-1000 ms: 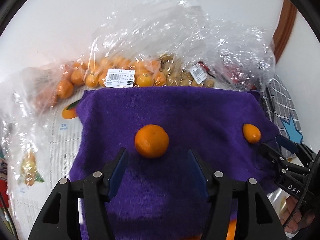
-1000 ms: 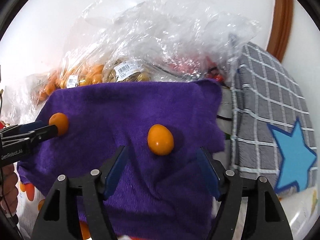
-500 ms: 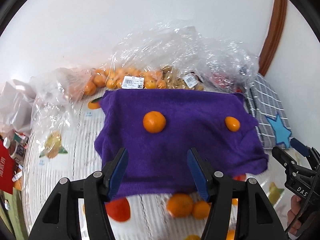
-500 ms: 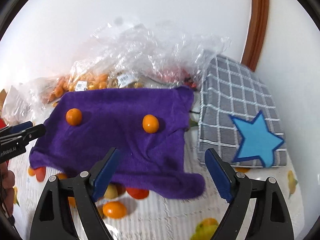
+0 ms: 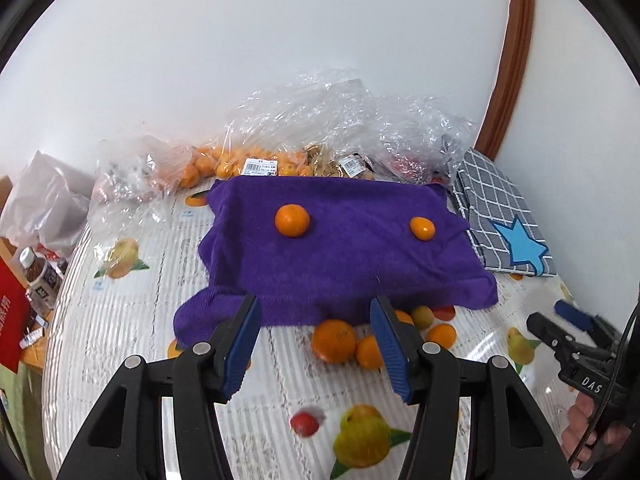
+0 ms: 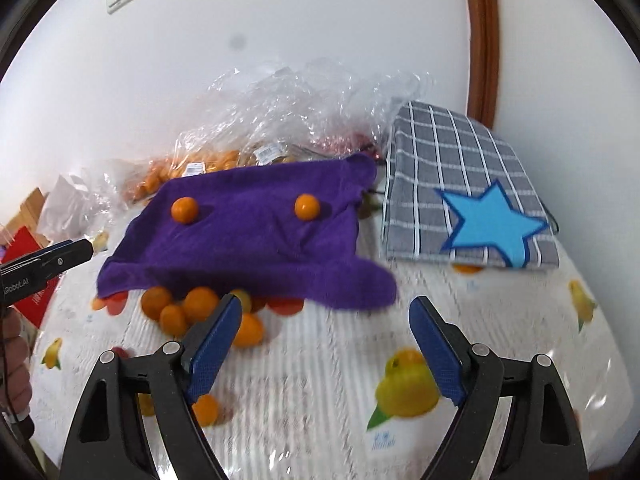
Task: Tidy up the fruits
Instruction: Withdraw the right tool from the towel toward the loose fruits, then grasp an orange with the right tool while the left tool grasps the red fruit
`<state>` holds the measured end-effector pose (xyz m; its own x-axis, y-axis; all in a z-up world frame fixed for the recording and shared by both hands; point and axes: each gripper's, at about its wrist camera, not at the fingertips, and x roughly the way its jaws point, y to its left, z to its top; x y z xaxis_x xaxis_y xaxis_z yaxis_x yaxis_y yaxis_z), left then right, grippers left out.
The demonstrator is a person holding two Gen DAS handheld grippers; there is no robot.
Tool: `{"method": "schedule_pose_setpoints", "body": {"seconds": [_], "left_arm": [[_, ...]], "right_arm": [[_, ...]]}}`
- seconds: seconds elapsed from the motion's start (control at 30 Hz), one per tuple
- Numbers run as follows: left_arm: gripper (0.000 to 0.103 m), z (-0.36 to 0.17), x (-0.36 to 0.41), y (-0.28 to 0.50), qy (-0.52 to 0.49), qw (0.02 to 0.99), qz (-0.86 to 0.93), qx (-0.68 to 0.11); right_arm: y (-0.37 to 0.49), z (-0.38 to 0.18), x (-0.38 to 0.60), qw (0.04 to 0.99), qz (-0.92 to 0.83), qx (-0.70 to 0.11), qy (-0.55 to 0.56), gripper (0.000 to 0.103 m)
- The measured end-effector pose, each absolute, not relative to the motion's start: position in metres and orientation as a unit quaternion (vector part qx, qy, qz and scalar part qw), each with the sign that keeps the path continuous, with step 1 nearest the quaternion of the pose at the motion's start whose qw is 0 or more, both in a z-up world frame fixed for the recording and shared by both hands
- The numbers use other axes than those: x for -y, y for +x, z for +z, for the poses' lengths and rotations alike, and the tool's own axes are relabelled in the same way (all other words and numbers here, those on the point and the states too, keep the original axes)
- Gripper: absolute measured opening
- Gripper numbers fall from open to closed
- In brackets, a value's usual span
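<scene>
A purple towel (image 5: 340,256) (image 6: 256,240) lies on the fruit-print tablecloth. On it rest a mandarin (image 5: 292,220) (image 6: 185,209) and a smaller orange fruit (image 5: 423,228) (image 6: 307,207). Several loose orange fruits (image 5: 334,340) (image 6: 200,304) sit at the towel's near edge, partly under it. A small red fruit (image 5: 305,424) lies closer to me. My left gripper (image 5: 315,304) hovers short of the towel, jaws closing with nothing between them. My right gripper (image 6: 326,300) also hangs back, wide apart and closing, with nothing between its jaws.
Clear plastic bags (image 5: 248,164) of oranges and other fruit are piled against the wall behind the towel. A grey checked cloth with a blue star (image 5: 504,224) (image 6: 468,208) lies to the right. A bottle (image 5: 38,276) and a white bag stand at the left edge.
Both grippers have drawn back and upward from the two fruits on the towel. The towel's near edge and the loose fruits there have come into view. The right jaws stand wider.
</scene>
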<state>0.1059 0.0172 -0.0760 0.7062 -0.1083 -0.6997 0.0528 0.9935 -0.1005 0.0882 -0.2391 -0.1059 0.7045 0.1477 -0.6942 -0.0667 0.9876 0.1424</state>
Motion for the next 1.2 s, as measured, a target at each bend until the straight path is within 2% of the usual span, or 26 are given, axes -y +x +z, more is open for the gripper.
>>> {"method": "schedule_pose_setpoints", "body": {"seconds": [0.03, 0.1, 0.2, 0.33, 0.73, 0.83, 0.9, 1.2], "left_arm": [[0.054, -0.077, -0.019, 0.103, -0.039, 0.923, -0.045, -0.380], [0.054, -0.082, -0.023, 0.097, -0.044, 0.922, -0.046, -0.382], [0.054, -0.092, -0.031, 0.088, -0.050, 0.919, -0.043, -0.390], [0.051, -0.104, -0.042, 0.078, -0.057, 0.912, -0.042, -0.405], [0.051, -0.110, -0.062, 0.063, -0.053, 0.909, -0.022, -0.412], [0.051, -0.113, -0.064, 0.064, -0.052, 0.908, -0.020, -0.414], [0.051, -0.115, -0.066, 0.065, -0.054, 0.908, -0.021, -0.416], [0.051, -0.142, -0.048, 0.073, -0.059, 0.893, -0.062, -0.441]], "right_arm": [[0.084, -0.108, 0.239, 0.921, 0.061, -0.380, 0.057, 0.080], [0.075, -0.114, 0.237, 0.919, 0.070, -0.384, 0.063, 0.064], [0.063, -0.126, 0.225, 0.913, 0.079, -0.396, 0.056, 0.052], [0.046, -0.135, 0.204, 0.911, 0.100, -0.398, 0.050, 0.052], [0.039, -0.167, 0.140, 0.890, 0.148, -0.430, 0.006, 0.052], [0.042, -0.176, 0.135, 0.889, 0.127, -0.440, -0.005, 0.045], [0.043, -0.181, 0.134, 0.887, 0.129, -0.444, -0.006, 0.035], [0.039, -0.177, 0.155, 0.901, 0.108, -0.421, 0.000, 0.035]]}}
